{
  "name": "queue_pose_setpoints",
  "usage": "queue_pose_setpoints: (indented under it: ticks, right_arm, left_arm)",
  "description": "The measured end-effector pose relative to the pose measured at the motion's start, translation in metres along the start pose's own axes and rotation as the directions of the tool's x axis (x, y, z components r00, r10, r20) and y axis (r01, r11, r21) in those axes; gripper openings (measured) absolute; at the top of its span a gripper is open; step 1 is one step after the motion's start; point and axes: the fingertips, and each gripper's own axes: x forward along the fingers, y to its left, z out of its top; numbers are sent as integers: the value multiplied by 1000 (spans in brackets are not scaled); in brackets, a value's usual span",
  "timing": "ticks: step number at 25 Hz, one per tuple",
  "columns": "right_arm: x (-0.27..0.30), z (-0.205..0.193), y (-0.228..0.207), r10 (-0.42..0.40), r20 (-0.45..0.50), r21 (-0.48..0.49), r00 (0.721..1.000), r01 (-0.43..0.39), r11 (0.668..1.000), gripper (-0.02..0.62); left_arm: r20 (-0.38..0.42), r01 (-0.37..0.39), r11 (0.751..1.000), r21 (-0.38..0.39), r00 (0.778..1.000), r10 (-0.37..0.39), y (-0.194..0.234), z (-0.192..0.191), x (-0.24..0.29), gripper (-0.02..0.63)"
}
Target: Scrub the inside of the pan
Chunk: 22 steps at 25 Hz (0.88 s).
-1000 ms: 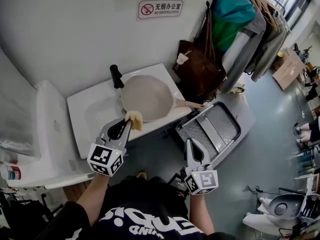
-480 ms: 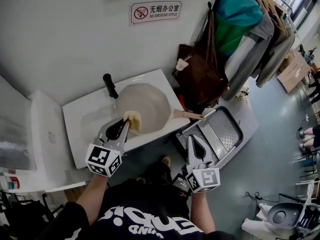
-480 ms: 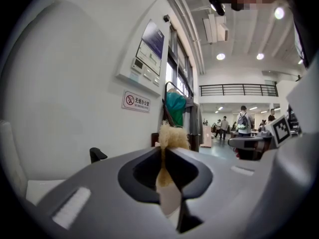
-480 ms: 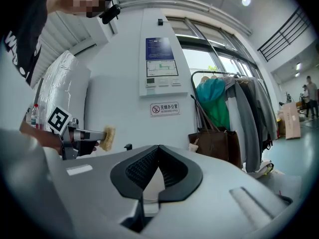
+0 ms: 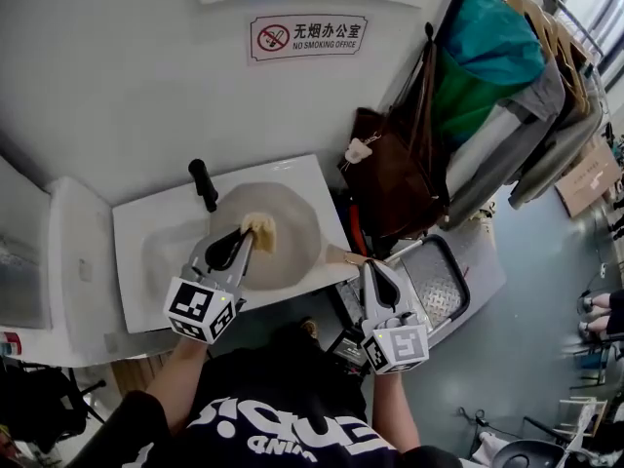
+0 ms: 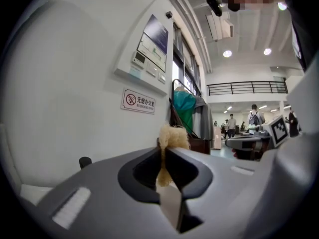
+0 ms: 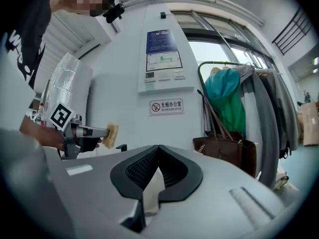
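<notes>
Since a second ago both claws have come forward to the sink (image 5: 136, 252). The left claw (image 5: 248, 242), closed on a yellow sponge (image 5: 259, 230), was at the front rim of the pan (image 5: 292, 217). Now the sponge hangs over the pan's inside, so I judge scrubbing can begin once it goes down. The right claw (image 5: 374, 269) is closed and empty, near the pan handle (image 5: 343, 255) at the sink's front right corner. The black tap (image 5: 202, 183) stands at the back edge, close to the pan; a brown bag (image 5: 390, 178) hangs at the right, and the front is open
</notes>
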Motion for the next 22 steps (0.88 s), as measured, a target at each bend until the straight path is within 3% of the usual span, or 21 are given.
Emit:
queue_pose_setpoints:
  ticks: [11, 22]
  right_arm:
    - [43, 3, -39, 163, -12, -9, 987, -163, 987, 9]
    - [64, 5, -36, 222, 0, -13, 975, -222, 975, 9]
  left_arm:
    - [0, -131, 991, -12, 991, 131, 1, 8, 37, 25]
    - [-24, -121, 992, -19, 992, 121, 3, 2, 48, 25]
